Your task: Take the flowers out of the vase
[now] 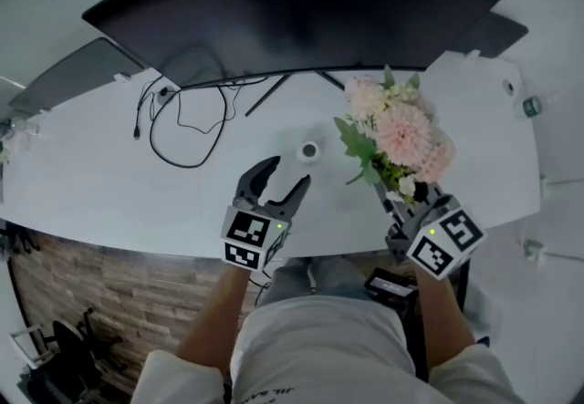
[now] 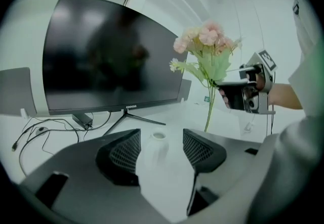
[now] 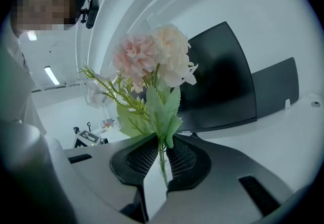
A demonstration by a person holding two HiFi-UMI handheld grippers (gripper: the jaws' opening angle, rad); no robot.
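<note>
My right gripper [image 3: 161,143], its cube faced with black-and-white square markers, is clamped on the thin green stems of a bunch of pale pink and cream artificial flowers [image 1: 400,133] with green leaves, held upright above the white table [image 1: 91,179]. My left gripper [image 1: 288,171] hangs with its jaws wide apart and nothing in them, just short of the small white ceramic vase [image 1: 309,151] standing on the table. Beyond the vase stands a wide curved black monitor [image 1: 292,1].
</note>
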